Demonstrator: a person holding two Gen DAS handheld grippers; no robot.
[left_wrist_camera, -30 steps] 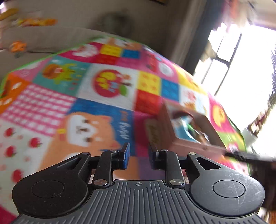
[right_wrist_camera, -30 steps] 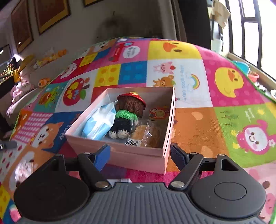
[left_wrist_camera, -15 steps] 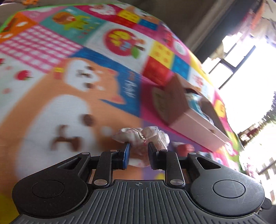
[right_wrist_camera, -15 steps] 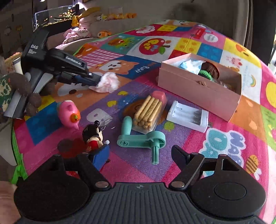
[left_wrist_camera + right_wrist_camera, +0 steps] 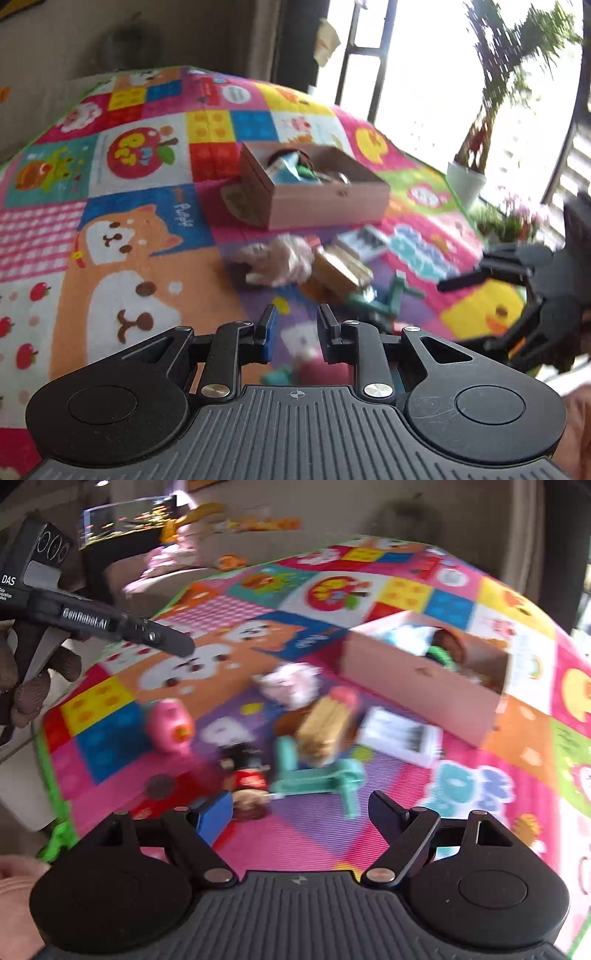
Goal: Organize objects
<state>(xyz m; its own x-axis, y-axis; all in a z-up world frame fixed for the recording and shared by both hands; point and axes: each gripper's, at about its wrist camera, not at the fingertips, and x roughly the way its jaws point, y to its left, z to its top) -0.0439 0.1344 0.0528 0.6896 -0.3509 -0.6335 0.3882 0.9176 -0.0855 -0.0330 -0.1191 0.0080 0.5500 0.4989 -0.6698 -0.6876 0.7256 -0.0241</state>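
Half a second ago the left claw sat low over the mat with the crumpled pink-white bag right at its tips. Now it is lifted and pulled back, and the crumpled bag lies on the play mat in the middle of the left view, well apart from the tips and above them in the frame. The left claw's two fingers stand a little way apart, with a small gap, and nothing is between them.

The right view has shifted only a little, and it is blurrier now. The right claw is spread wide and holds nothing. The small doll with the red top lies just above its blue left fingertip, near the lower middle of the frame. The mint green tool lies just beside the doll, a bit right of it. The pack of biscuit sticks is above the green tool, touching or almost touching it. The white tray lies to the right of the sticks. The pink pig sits left of the middle, apart from the rest. The crumpled bag rests above the sticks, near the left end of the pink box.

The pink box sits at the upper right of the right view, with toys inside it. The left claw pokes in from the upper left, up above the mat.
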